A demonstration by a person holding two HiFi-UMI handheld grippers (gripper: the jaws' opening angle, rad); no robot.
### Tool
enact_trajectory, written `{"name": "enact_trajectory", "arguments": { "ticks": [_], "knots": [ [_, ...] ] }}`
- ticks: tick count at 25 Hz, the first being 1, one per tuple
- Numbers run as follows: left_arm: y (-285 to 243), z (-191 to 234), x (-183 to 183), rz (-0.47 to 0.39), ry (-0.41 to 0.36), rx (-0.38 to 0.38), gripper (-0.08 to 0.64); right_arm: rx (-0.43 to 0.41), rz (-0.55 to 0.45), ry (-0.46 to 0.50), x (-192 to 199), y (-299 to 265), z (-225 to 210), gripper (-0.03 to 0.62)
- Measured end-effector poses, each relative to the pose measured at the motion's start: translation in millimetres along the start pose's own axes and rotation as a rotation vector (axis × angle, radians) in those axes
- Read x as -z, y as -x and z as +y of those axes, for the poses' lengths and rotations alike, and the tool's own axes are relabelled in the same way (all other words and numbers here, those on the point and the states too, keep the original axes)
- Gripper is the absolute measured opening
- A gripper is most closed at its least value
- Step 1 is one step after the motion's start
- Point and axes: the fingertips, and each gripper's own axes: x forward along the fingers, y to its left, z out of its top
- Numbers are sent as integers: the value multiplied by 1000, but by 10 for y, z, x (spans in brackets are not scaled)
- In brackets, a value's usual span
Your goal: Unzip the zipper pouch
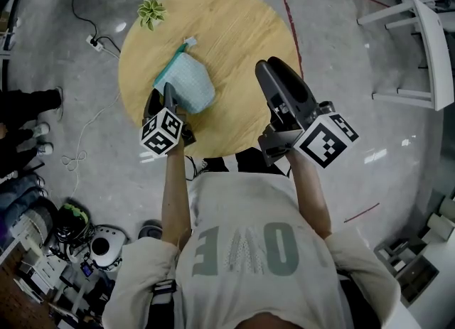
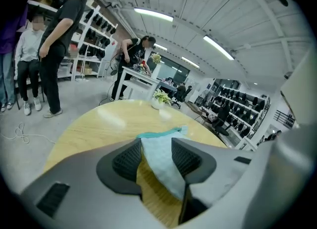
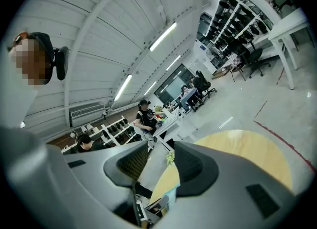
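Both sets of fingers (image 2: pixel 126 161) stand spread: left gripper (image 1: pixel 169 96) around the zipper pouch (image 1: pixel 189 83), right gripper (image 1: pixel 273 70) empty. Likely soft, light cloth; pinch beside its teal zipper (image 1: pixel 168 68).

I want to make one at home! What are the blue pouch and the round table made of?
The pouch looks like soft cloth: pale blue with a fine dotted weave and a teal strip along its zipper edge, and it sags and folds. The round table looks like light wood, or maybe a wood-look top. Grain lines show, and soft light patches suggest a smooth, slightly glossy finish.
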Motion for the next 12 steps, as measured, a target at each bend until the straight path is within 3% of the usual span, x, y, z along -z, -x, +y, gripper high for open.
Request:
{"name": "enact_trajectory", "arguments": {
  "ticks": [6, 12],
  "knots": [
    [98, -68, -276, -61, -23, 2, 192, -23, -23, 21, -90, 54, 87, 167],
    [320, -420, -1167, -260, -109, 64, 195, -39, -62, 122, -277, 19, 227, 167]
  ]
}}
